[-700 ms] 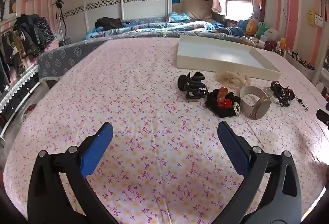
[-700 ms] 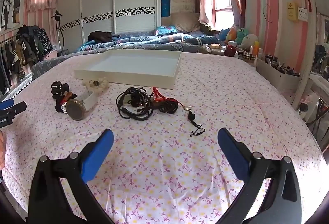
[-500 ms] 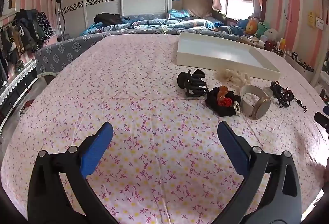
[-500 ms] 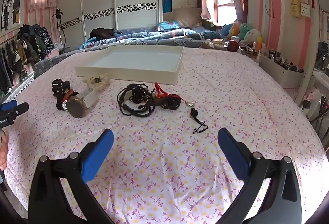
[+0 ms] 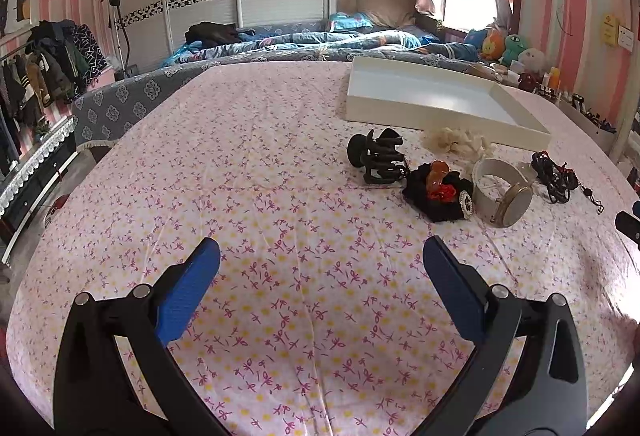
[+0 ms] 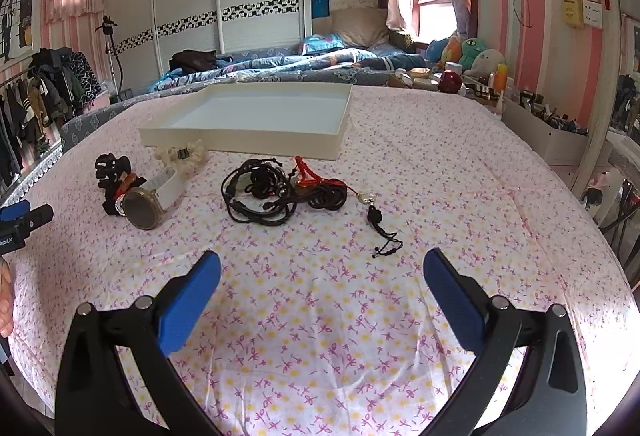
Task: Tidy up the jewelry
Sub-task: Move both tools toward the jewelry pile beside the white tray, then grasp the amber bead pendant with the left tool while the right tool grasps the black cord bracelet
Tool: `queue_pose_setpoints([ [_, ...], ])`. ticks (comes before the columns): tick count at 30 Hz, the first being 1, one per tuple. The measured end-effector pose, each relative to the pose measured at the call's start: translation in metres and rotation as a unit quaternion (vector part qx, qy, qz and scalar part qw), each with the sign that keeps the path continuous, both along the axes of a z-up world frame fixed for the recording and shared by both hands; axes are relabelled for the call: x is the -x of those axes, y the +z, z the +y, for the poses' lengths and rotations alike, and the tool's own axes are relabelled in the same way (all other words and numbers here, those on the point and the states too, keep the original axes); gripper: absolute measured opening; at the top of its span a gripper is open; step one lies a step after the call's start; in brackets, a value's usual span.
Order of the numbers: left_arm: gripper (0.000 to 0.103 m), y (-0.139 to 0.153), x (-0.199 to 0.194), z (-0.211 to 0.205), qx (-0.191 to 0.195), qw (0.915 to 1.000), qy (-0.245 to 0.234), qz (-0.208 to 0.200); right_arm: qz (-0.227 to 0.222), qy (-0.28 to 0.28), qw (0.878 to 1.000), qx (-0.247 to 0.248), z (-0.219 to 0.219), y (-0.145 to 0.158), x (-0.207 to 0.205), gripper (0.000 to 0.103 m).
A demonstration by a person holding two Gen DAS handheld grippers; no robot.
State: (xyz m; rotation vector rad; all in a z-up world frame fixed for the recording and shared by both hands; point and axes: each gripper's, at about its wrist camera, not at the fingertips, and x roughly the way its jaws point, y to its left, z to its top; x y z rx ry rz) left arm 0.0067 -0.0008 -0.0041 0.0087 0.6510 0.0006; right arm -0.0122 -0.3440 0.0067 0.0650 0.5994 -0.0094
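Note:
Jewelry lies in a row on a floral bedsheet in front of a white tray (image 5: pixel 404 113) (image 6: pixel 248 139). A black claw clip (image 5: pixel 378 155) (image 6: pixel 110 167), a black scrunchie with red and amber pieces (image 5: pixel 438 191), a white-strapped gold watch (image 5: pixel 502 195) (image 6: pixel 154 201), a cream scrunchie (image 5: pixel 456 143) (image 6: pixel 182 155) and a tangle of black and red cords (image 6: pixel 280 189) (image 5: pixel 554 173) sit there. My left gripper (image 5: pixel 320 280) stands open over bare sheet, short of the clip. My right gripper (image 6: pixel 320 280) is open too, nearer than the cords.
The bed's far side holds a rumpled blue quilt (image 5: pixel 320 43). A clothes rack (image 5: pixel 40 75) stands left, plush toys (image 6: pixel 468 53) and a white bin (image 6: pixel 552 139) right. The left gripper's tip (image 6: pixel 24 222) shows at the right wrist view's left edge, a hand (image 6: pixel 6 300) below it.
Both grippers have drifted slightly forward toward the jewelry, which sits a little lower and larger in view. Jaws stay wide and nothing was touched.

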Motion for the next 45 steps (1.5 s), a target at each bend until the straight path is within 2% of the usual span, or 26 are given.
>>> queue_pose_setpoints([
  [2,0.100,0.000,-0.001,-0.002,0.008,1.0000,-0.002,-0.002,0.004,0.004,1.000,-0.009,0.000,0.000,-0.003,0.100],
  [4,0.100,0.002,-0.002,-0.005,0.019,0.9998,-0.007,0.001,0.007,0.008,1.000,-0.017,0.001,0.001,-0.004,0.095],
  [6,0.100,0.003,-0.004,-0.011,0.024,0.9996,-0.016,0.004,0.015,0.016,1.000,-0.020,0.003,0.000,-0.008,0.082],
  [7,0.100,0.004,-0.005,-0.015,0.019,0.9996,-0.018,0.007,0.019,0.019,0.999,-0.021,0.004,0.000,-0.009,0.080],
  [10,0.100,0.007,-0.008,-0.024,0.012,0.9996,-0.027,0.004,0.022,0.020,0.999,-0.026,0.004,0.001,-0.012,0.078],
  [14,0.100,0.009,-0.015,-0.032,0.020,0.9993,-0.031,0.001,0.004,0.025,1.000,-0.017,0.008,0.011,-0.015,0.077],
  [15,0.100,0.008,-0.018,-0.034,0.009,0.9995,-0.028,0.011,0.001,0.027,1.000,-0.015,0.009,0.013,-0.016,0.074],
  [17,0.100,0.010,-0.021,-0.037,0.003,0.9997,-0.024,0.004,-0.002,0.033,0.999,-0.015,0.011,0.016,-0.020,0.069],
  [19,0.100,0.014,-0.024,-0.038,0.014,0.9996,-0.022,-0.004,-0.004,0.038,0.999,-0.014,0.013,0.019,-0.025,0.064],
  [20,0.100,0.013,-0.028,-0.039,0.006,0.9997,-0.022,0.005,-0.005,0.043,0.999,-0.016,0.016,0.020,-0.027,0.062],
  [27,0.100,0.012,-0.048,-0.043,0.014,0.9993,-0.028,0.021,-0.005,0.081,0.997,-0.020,0.041,0.020,-0.046,0.054],
  [33,0.100,0.002,-0.066,-0.048,0.031,0.9976,-0.035,0.050,0.034,0.089,0.995,-0.021,0.054,0.010,-0.070,0.043],
  [40,0.100,-0.007,-0.082,-0.056,0.037,0.9960,-0.051,0.063,0.076,0.095,0.993,-0.012,0.063,-0.002,-0.097,0.036],
  [42,0.100,-0.006,-0.087,-0.060,0.038,0.9954,-0.061,0.063,0.086,0.095,0.992,-0.011,0.064,-0.006,-0.103,0.027],
  [45,0.098,-0.002,-0.093,-0.067,0.041,0.9943,-0.079,0.058,0.094,0.096,0.991,-0.019,0.063,-0.009,-0.108,0.018],
])
